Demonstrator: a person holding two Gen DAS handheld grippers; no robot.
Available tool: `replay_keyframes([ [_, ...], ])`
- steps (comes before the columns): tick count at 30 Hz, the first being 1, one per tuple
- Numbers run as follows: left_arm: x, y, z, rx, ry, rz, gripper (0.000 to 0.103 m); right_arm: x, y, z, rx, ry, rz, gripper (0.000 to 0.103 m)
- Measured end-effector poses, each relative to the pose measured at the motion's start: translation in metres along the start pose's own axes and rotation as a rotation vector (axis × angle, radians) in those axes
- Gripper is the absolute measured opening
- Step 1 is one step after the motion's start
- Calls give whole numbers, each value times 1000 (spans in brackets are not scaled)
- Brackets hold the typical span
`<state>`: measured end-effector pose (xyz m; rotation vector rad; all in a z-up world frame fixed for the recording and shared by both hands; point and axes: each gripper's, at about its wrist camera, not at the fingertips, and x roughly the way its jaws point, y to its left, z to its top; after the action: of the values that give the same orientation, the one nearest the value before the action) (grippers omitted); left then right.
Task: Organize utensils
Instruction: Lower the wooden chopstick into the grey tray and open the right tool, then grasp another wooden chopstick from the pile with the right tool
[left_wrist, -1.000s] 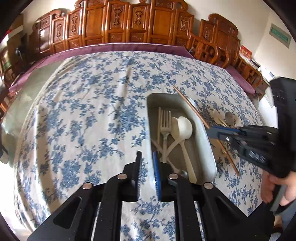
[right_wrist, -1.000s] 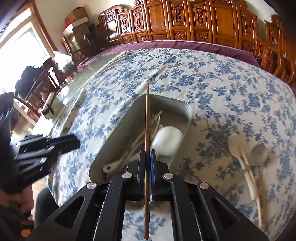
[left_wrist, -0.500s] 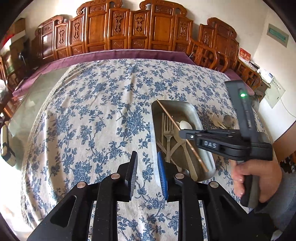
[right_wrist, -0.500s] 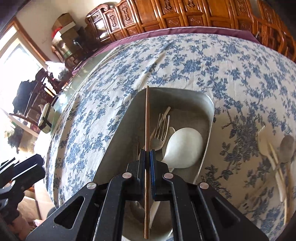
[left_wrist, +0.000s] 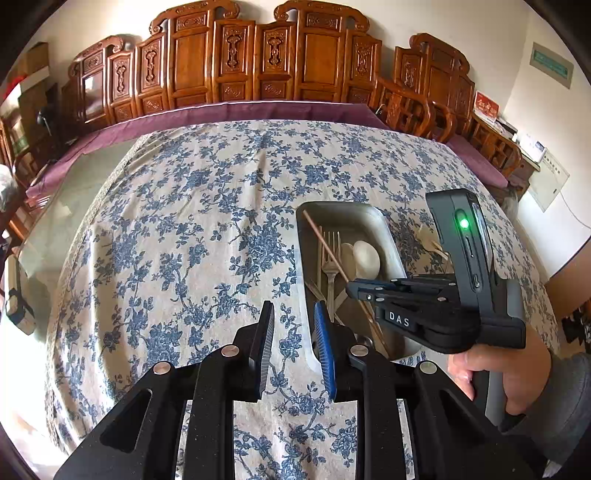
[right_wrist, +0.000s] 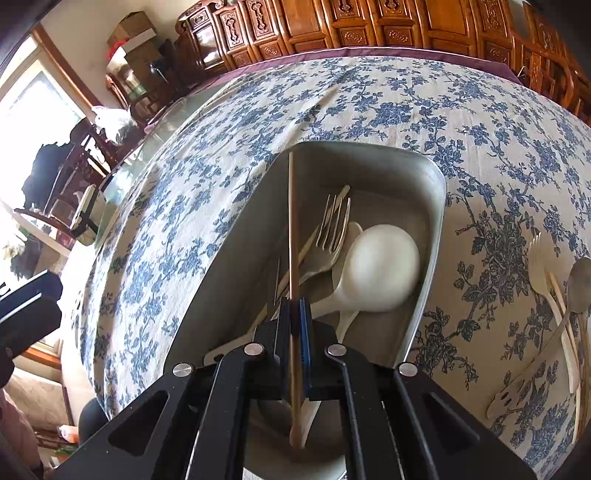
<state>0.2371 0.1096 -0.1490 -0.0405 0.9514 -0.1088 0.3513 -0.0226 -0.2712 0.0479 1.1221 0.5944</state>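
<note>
A grey metal tray (right_wrist: 369, 147) lies on the floral cloth and holds a metal fork (right_wrist: 330, 236), a white spoon (right_wrist: 384, 266) and other pale utensils. My right gripper (right_wrist: 294, 302) is shut on a thin brown chopstick (right_wrist: 293, 221), low over the tray; the stick's far tip points at the tray's far left corner. From the left wrist view, the right gripper (left_wrist: 350, 290) hangs over the tray (left_wrist: 347, 214) with the chopstick (left_wrist: 325, 240) slanting across it. My left gripper (left_wrist: 294, 308) stands open and empty above the cloth, just left of the tray.
More loose utensils, a pale fork (right_wrist: 539, 273) and a metal spoon (right_wrist: 580, 280), lie on the cloth right of the tray. A person's hand (left_wrist: 491, 373) holds the right gripper. Carved wooden chairs (left_wrist: 258, 62) line the far side of the table.
My right gripper has come down and leftward with the chopstick, from above the tray's right rim to low inside it. The left gripper's jaws have spread a little.
</note>
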Motion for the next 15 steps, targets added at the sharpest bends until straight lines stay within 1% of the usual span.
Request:
replay_keyframes([
  [3, 1, -2, 0, -3, 0, 0, 24, -8, -1, -2, -15, -19, -3, 8],
  [4, 1, -4, 0, -3, 1, 1, 27, -13, -2, -2, -20, -30, -1, 8],
  [6, 1, -9, 0, 0, 0, -1, 28, -33, -3, -6, -61, -91, -11, 8],
  [8, 1, -17, 2, 12, -2, -6, 28, -51, -7, -11, -90, -120, -23, 8],
  [9, 1, -21, 2, 19, -3, -8, 28, -63, -11, -15, -108, -138, -35, 8],
  [11, 2, -31, 4, 30, -6, -17, 36, -87, -21, -23, -144, -174, -67, 8],
  [13, 5, -42, 6, 39, -8, -29, 38, -108, -35, -33, -158, -191, -94, 8],
  [15, 9, -53, 6, 48, -3, -41, 39, -124, -53, -45, -162, -199, -140, 13],
])
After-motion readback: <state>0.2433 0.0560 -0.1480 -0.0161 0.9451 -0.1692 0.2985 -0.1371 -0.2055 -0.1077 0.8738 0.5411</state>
